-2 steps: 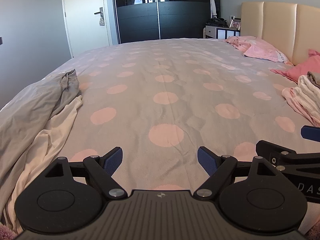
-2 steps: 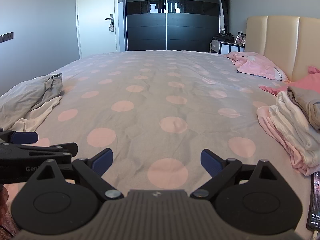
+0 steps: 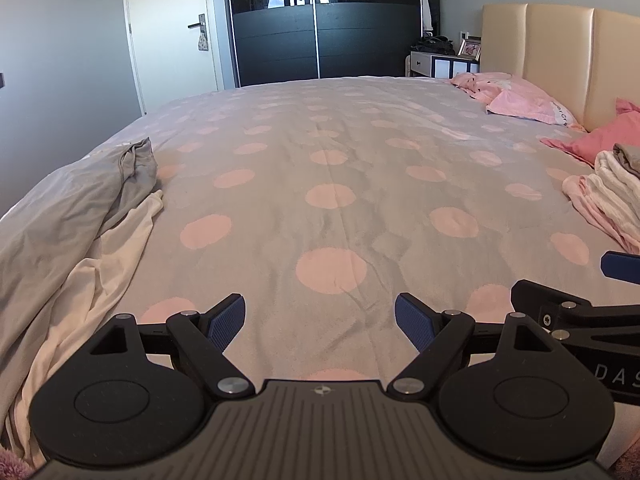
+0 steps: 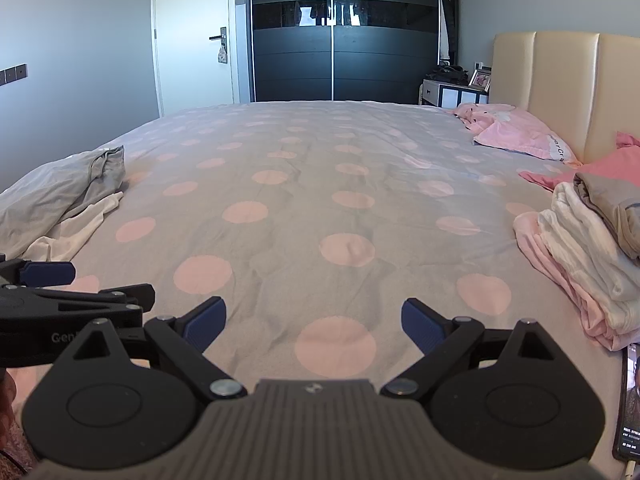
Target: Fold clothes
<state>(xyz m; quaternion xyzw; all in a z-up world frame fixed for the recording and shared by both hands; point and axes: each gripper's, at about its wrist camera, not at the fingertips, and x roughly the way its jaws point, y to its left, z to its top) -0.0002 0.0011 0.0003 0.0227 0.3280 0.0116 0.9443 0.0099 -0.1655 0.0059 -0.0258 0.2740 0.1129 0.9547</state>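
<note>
Here both grippers, the left gripper (image 3: 319,320) and the right gripper (image 4: 314,322), hover side by side over the bed's (image 3: 340,152) near edge, jaws spread and holding nothing. Loose clothes (image 3: 80,208) (grey over cream) lie at the left edge; a folded stack (image 4: 592,248) sits at the right edge.

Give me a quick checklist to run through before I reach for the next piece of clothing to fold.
1. Left gripper open and holding nothing: ok.
2. Right gripper open and holding nothing: ok.
3. Unfolded clothes within sight: ok, a grey garment lies over a cream garment at the left of the bed.
4. Folding space on the dotted bedspread ahead: ok.
5. Folded stack out of the way at the right: ok.
6. Phone clear of the right gripper: cannot tell, it lies close by.
</note>
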